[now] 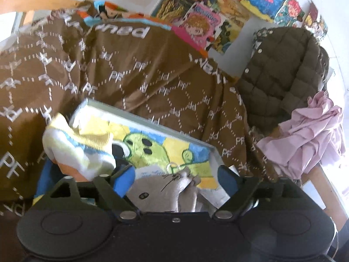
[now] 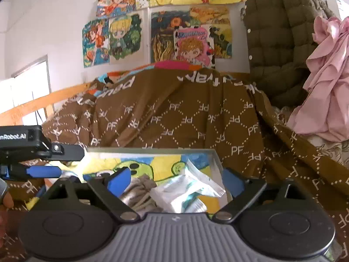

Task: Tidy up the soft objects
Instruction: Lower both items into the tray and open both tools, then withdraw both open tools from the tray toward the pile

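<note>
Both tongs hung spread over a painted tray (image 2: 214, 152) on a brown blanket (image 2: 185, 113): left tongs (image 1: 176, 174) beside a striped sock (image 1: 80, 146), right tongs (image 2: 176, 180) above white packets (image 2: 187, 187).

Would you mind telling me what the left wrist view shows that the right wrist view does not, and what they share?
Only the left wrist view shows the striped sock clearly, draped by the left hand-held gripper, whose fingers stand apart.

Only the right wrist view shows the white packets inside the box, the left hand-held gripper from the side, and the right hand-held gripper, open.

Both show the box with a painted bottom, the grey sock in it, the brown PF blanket, the olive quilted jacket, the pink cloth and the wall drawings.
</note>
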Demonstrator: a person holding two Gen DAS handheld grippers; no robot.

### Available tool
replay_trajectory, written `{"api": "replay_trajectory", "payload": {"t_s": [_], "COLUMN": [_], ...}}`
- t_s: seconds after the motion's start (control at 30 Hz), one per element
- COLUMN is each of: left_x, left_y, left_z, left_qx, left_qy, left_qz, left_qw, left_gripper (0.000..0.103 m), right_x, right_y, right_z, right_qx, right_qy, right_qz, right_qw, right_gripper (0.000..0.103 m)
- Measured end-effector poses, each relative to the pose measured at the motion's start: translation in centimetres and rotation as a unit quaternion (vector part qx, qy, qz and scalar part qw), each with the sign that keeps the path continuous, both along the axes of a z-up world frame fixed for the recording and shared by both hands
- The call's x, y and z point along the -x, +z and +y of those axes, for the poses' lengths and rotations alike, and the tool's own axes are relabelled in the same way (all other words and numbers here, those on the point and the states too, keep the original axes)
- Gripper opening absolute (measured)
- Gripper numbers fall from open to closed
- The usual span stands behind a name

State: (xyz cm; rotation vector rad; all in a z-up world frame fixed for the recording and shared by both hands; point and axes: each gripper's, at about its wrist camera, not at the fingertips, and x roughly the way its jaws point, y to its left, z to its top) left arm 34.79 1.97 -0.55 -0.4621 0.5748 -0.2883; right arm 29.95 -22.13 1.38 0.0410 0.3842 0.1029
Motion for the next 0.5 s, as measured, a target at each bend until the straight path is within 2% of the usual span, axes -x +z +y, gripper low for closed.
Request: {"api": "replay_trajectory", "payload": {"t_s": [0.1,0.23,0.27,0.33,0.5], "left_x": [1.5,4.4,5.2,6.5,9.0], "left_y": [1.7,3.8,4.2,5.0,7.1], "left_z": [0.0,0.1,0.2,0.5,1.3], "left_qx": [-0.010,-0.049,-0.060,-0.075,-0.069], "left_qy": [0.003,0.015,0.023,0.039,0.054], "left_qz": [-0.027,-0.068,-0.077,-0.091,-0.106], "left_qw": [0.9996,0.9964,0.9950,0.9923,0.9905], "left_gripper": [0.095,0.098,0.102,0.102,0.102], "right_x": [1.3,3.4,4.0,5.1,7.9], "right_y": [1.2,3.1,3.5,4.4,6.5], "right_z": [-0.3,-0.9,-1.0,-1.2,-1.0], "right_qx": [-0.013,-0.038,-0.042,-0.045,-0.046], "right_qy": [-0.005,-0.010,-0.011,-0.009,-0.002], "right_qz": [-0.019,-0.038,-0.043,-0.054,-0.081], "right_qw": [1.000,0.999,0.998,0.997,0.996], "right_gripper": [0.103,0.103,0.103,0.103,0.103]}}
